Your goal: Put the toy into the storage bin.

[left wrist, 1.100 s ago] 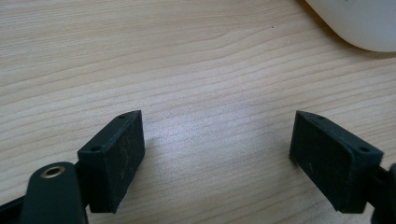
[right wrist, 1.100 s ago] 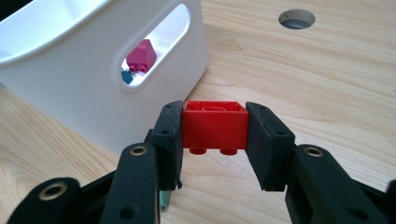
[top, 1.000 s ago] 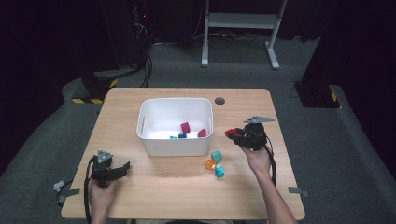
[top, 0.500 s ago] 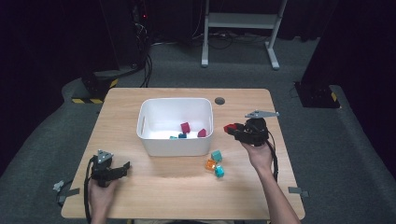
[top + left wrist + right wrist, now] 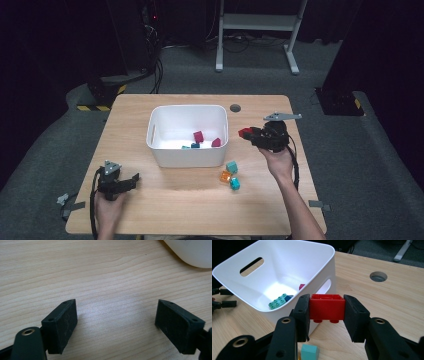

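Right gripper [image 5: 326, 307]: clamped on red brick [image 5: 327, 307], held just right of the white bin [image 5: 287, 255].
Left gripper [image 5: 116, 323]: jaws apart, nothing between them, well left of the bin's front.

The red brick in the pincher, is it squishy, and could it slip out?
Probably not squishy: the red brick keeps square edges between the right gripper pads. It looks like light, hollow plastic. Its smooth sides might slip, though the jaws press flat on both.
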Tool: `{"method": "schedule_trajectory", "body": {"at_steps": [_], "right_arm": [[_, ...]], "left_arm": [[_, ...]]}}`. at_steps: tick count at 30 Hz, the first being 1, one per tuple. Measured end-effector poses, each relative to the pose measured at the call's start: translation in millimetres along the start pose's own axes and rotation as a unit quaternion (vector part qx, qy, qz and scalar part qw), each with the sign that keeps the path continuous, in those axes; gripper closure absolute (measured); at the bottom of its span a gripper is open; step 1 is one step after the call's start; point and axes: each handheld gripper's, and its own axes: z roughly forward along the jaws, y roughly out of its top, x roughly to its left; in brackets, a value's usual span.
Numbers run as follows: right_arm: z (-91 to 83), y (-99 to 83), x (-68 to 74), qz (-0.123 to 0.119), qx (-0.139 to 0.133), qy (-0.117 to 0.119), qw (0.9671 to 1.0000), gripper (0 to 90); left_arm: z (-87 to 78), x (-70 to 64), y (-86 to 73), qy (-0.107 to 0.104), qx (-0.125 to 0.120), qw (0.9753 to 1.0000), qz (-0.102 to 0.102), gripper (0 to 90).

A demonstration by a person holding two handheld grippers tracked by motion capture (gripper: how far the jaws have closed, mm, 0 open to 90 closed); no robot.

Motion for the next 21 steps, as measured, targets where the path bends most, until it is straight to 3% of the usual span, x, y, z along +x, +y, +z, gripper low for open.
{"method": "schedule_trajectory", "body": {"at_steps": [13, 21], "right_arm": [[2.3, 15.2, 9.9, -0.016, -0.005, 0.012, 0.9998, 59.2], [7.4, 28.1, 23.0, -0.034, -0.006, 0.022, 0.9992, 59.2]], "left_arm": [[0.0, -0.1, 0.0, 0.000, 0.000, 1.0000, 0.000, 18.0], [0.0, 0.1, 0.0, -0.001, 0.000, 1.0000, -0.001, 18.0]]}}
